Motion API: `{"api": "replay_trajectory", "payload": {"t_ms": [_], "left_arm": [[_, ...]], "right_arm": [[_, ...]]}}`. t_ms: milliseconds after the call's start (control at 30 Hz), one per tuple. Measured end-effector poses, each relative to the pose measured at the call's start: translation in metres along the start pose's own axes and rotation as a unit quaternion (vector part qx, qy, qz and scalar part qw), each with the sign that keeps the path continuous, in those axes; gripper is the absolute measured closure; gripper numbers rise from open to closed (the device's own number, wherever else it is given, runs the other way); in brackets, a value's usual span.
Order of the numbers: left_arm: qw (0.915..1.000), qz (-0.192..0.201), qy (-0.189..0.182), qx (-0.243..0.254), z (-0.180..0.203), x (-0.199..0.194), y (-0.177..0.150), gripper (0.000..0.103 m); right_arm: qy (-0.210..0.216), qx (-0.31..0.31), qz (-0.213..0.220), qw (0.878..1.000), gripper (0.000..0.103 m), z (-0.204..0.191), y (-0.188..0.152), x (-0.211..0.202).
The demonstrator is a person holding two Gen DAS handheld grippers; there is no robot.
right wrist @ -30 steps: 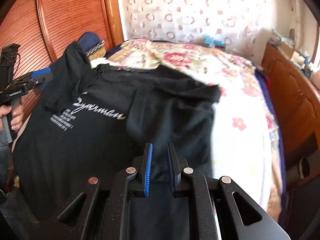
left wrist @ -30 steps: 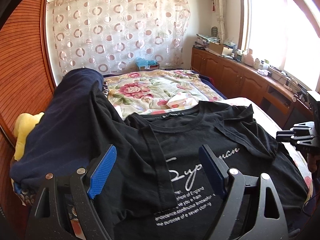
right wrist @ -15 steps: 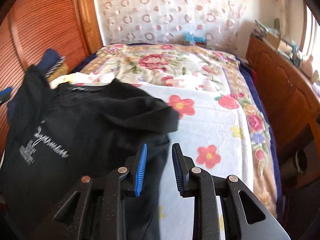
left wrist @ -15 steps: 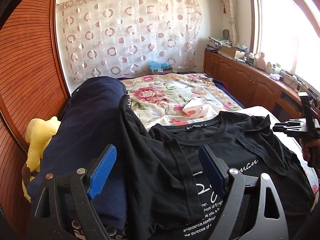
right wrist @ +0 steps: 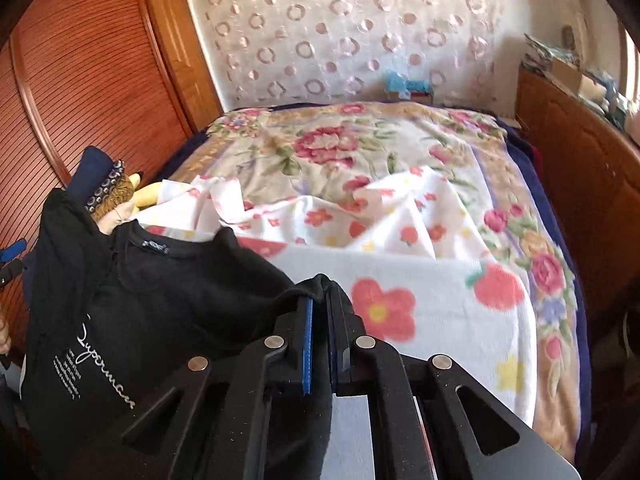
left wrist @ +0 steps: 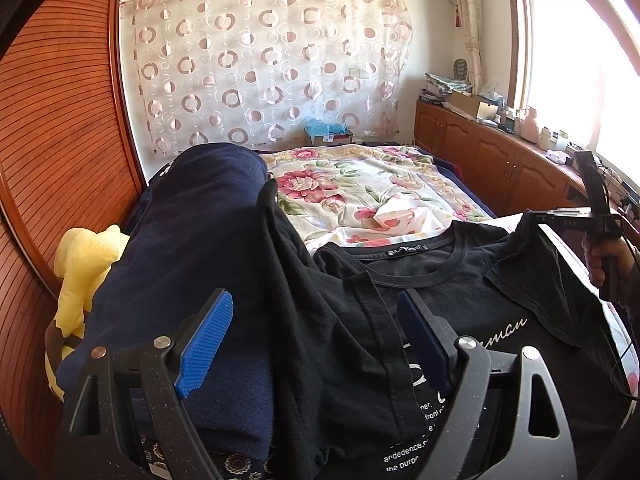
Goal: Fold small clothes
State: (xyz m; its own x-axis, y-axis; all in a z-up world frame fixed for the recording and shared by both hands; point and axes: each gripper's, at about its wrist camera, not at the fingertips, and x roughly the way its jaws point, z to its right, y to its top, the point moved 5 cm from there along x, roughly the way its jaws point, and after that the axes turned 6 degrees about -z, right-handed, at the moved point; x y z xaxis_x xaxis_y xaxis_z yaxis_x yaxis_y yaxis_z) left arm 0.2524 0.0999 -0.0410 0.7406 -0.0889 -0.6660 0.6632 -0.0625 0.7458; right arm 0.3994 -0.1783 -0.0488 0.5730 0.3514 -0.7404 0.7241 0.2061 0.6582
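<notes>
A black T-shirt (left wrist: 440, 288) with white lettering lies spread on the bed, its left sleeve folded over the chest. It also shows in the right wrist view (right wrist: 160, 312). My left gripper (left wrist: 316, 344) is open and empty, hovering above the shirt's left side. My right gripper (right wrist: 320, 320) is shut on the shirt's right sleeve edge and holds it pinched between its blue pads. The right gripper also shows at the far right of the left wrist view (left wrist: 560, 214), held by a hand.
A navy garment pile (left wrist: 192, 248) and a yellow plush toy (left wrist: 80, 264) lie left of the shirt. A floral bedspread (right wrist: 400, 240) covers the bed. A wooden cabinet (left wrist: 500, 160) runs along the right, a slatted wooden wall (left wrist: 52, 120) on the left.
My right gripper opened, moved to the shirt's right sleeve edge, and shut on it. My left gripper stayed open and drew back to the left, bringing the navy pile into view.
</notes>
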Motion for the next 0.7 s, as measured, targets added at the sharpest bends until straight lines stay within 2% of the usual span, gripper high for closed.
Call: {"api": "replay_trajectory", "payload": {"t_ms": [133, 200, 267, 300, 533, 700], "left_arm": [[1.0, 0.0, 0.003, 0.0, -0.002, -0.001, 0.0, 0.018], [1.0, 0.0, 0.005, 0.0, -0.002, -0.001, 0.0, 0.018], [1.0, 0.0, 0.006, 0.0, -0.003, -0.001, 0.001, 0.018], [1.0, 0.001, 0.007, 0.0, -0.004, -0.002, 0.002, 0.018], [0.9998, 0.002, 0.021, 0.006, -0.011, 0.0, 0.012, 0.018], [0.9996, -0.011, 0.023, 0.015, -0.021, 0.006, 0.019, 0.018]], "right_arm": [[-0.002, -0.023, 0.02, 1.0, 0.096, -0.008, 0.003, -0.009], [0.009, -0.021, 0.031, 0.999, 0.087, -0.008, 0.007, -0.015], [-0.008, -0.023, 0.041, 0.999, 0.084, -0.005, 0.004, -0.02], [-0.015, -0.025, 0.039, 0.999, 0.08, -0.003, 0.002, -0.019], [-0.038, -0.027, 0.002, 0.999, 0.074, -0.002, -0.026, -0.02], [-0.054, -0.014, -0.025, 0.998, 0.061, 0.008, -0.049, -0.012]]}}
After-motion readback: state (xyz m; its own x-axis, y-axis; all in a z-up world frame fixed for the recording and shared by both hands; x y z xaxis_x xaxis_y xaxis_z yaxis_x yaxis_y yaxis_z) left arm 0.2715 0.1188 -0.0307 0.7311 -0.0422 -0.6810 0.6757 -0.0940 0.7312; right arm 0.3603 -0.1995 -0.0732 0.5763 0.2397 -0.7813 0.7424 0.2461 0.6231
